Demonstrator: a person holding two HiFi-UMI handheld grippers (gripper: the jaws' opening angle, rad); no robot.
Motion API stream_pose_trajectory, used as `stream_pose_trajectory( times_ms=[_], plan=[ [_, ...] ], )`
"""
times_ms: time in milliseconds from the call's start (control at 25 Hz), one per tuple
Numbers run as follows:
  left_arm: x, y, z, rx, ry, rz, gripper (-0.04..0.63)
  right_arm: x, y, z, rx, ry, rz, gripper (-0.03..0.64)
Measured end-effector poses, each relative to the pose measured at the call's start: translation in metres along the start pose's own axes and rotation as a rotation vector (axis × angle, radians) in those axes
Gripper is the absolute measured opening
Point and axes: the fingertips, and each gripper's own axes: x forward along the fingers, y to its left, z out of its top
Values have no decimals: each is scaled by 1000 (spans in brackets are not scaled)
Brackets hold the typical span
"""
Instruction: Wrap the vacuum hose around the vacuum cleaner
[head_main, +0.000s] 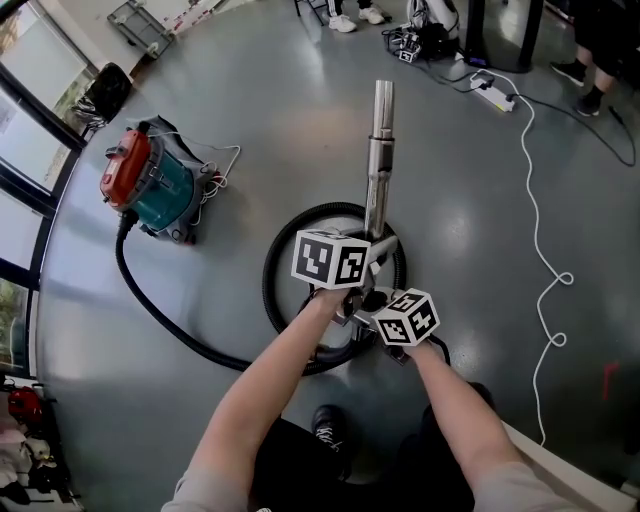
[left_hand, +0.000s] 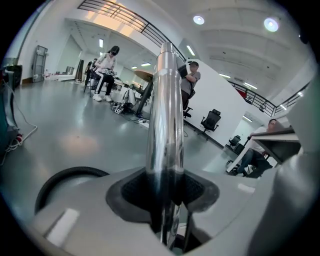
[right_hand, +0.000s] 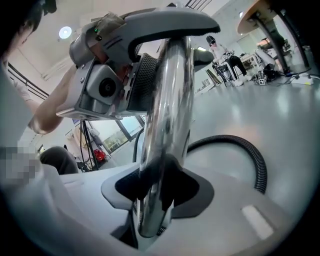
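Gripping the shiny chrome vacuum tube (head_main: 379, 170) with both tools, I have the right tool (right_hand: 159, 192) nearest me. Its jaws are closed on the metal, with the dark pads pressed to either side. Just beyond it, the left tool (left_hand: 165, 192) is clamped on the same tube, so the two tools sit close together along one stretch of it. From there the tube reaches away from me, past both marker cubes.

Below the tools, the black ribbed vacuum hose (head_main: 290, 335) lies in a round loop on the smooth grey floor (head_main: 250, 120). It then trails off to my left in a long curve. That curve ends at the teal canister vacuum cleaner with a red end (head_main: 150, 185), which stands well apart from the tools, over by the windows. None of the hose lies around the canister.

Farther off to the right, a thin white cable (head_main: 540, 260) snakes across the floor up to a white power strip (head_main: 493, 93). Some people's shoes show at the far edge.
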Motion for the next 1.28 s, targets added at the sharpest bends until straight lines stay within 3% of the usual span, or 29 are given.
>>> stream_pose_trajectory(
  times_ms=[160, 240, 440, 560, 800, 1000, 1280],
  plan=[
    [-3, -6, 6, 129, -37, -46, 157, 0, 4, 2, 15, 11, 11, 166],
    [-5, -10, 12, 219, -39, -46, 223, -5, 7, 5, 14, 2, 30, 164],
    [-16, -26, 19, 508, 42, -24, 306, -15, 20, 7, -30, 24, 81, 163],
    [-24, -28, 20, 615, 83, -9, 350, -14, 25, 6, -56, 45, 89, 164],
    [-51, -26, 24, 630, 69, -18, 382, -17, 24, 5, -77, 76, 88, 164],
    [-70, -28, 36, 774, 45, 41, 385, -20, 24, 5, -106, 138, 90, 164],
    [-58, -19, 56, 638, 2, 133, 407, -14, 24, -2, -72, 179, 109, 166]
  ],
)
